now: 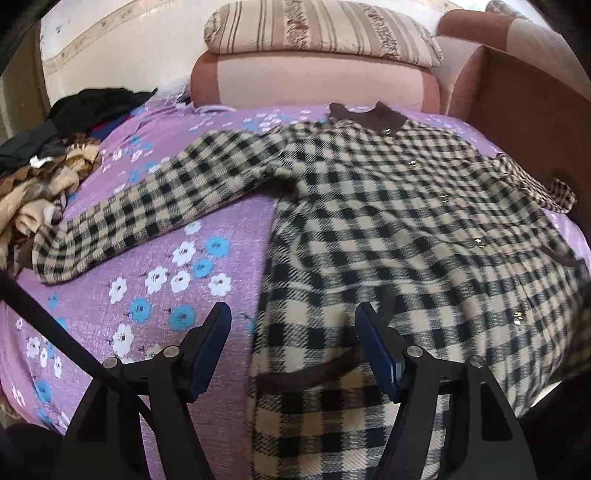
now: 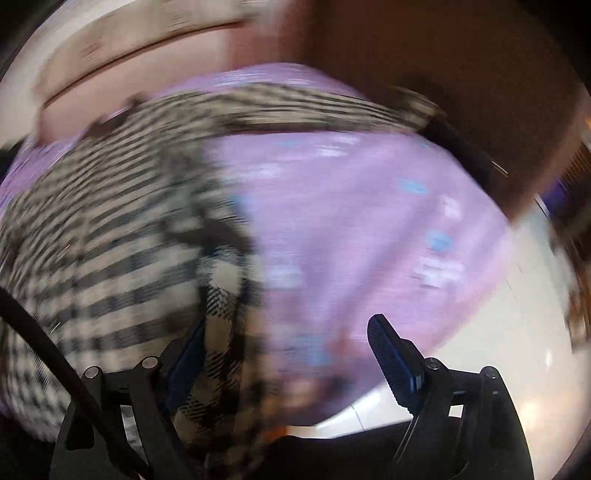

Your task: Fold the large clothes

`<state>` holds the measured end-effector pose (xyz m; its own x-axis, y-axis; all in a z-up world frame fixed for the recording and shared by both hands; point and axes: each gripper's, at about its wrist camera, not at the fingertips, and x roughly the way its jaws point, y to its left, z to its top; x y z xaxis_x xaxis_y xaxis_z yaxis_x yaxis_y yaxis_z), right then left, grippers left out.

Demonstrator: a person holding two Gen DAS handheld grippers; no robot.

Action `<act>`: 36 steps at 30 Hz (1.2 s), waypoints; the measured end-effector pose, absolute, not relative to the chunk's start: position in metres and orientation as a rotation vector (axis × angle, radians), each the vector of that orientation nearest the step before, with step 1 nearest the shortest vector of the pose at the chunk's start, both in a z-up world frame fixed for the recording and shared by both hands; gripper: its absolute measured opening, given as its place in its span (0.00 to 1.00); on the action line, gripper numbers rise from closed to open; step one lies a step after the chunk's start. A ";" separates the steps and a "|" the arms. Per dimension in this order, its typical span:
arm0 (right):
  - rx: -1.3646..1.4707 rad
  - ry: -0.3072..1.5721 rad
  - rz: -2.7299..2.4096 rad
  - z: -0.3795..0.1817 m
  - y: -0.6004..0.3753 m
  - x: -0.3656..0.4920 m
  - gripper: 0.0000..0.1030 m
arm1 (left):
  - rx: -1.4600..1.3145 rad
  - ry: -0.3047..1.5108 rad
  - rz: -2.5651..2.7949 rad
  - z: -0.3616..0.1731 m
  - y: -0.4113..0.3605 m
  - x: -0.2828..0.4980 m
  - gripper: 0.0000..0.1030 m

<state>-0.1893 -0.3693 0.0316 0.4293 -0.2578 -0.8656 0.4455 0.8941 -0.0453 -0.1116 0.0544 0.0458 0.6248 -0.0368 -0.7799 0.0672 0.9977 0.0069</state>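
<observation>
A large beige-and-black checked coat (image 1: 388, 221) with a brown collar (image 1: 369, 116) lies spread flat on a purple flowered bedsheet (image 1: 155, 280). One sleeve (image 1: 147, 210) stretches out to the left. My left gripper (image 1: 293, 317) is open just above the coat's lower left edge, holding nothing. In the blurred right wrist view the coat (image 2: 110, 229) fills the left side. My right gripper (image 2: 288, 328) is open, and a fold of the coat's hem (image 2: 221, 350) drapes against its left finger (image 2: 188, 354).
A pile of dark and tan clothes (image 1: 48, 158) lies at the bed's left edge. A pink and brown sofa (image 1: 314, 77) with a striped cushion (image 1: 321, 29) stands behind. A brown panel (image 1: 524, 110) bounds the right side. Pale floor (image 2: 498, 350) shows beyond the bed's right edge.
</observation>
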 end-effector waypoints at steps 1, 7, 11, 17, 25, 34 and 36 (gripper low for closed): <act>0.240 1.041 -0.519 0.033 -0.391 -0.196 0.85 | 0.017 0.908 -0.060 0.043 0.058 -0.110 0.66; 0.411 0.963 -0.670 0.053 -0.451 -0.224 0.84 | -0.026 0.914 -0.086 0.044 0.057 -0.106 0.66; 0.415 0.880 -0.562 0.066 -0.432 -0.207 0.84 | -0.006 0.893 -0.112 0.048 0.046 -0.111 0.66; 0.304 0.837 -0.322 0.071 -0.357 -0.143 0.84 | 0.000 0.932 -0.113 0.039 0.037 -0.108 0.67; 0.153 0.821 -0.176 0.039 -0.269 -0.084 0.84 | 0.025 0.953 -0.095 0.028 0.036 -0.106 0.76; 0.090 0.876 -0.204 0.009 -0.264 -0.085 0.85 | 0.021 0.977 -0.079 0.024 0.034 -0.102 0.89; 0.087 0.869 -0.209 0.006 -0.265 -0.086 0.87 | 0.001 0.985 -0.080 0.023 0.037 -0.101 0.89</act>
<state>-0.0858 -0.2654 0.0061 0.6270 -0.1469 -0.7650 0.2174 0.9760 -0.0092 -0.1014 0.0365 0.0228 0.5500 -0.0675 -0.8324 0.0685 0.9970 -0.0357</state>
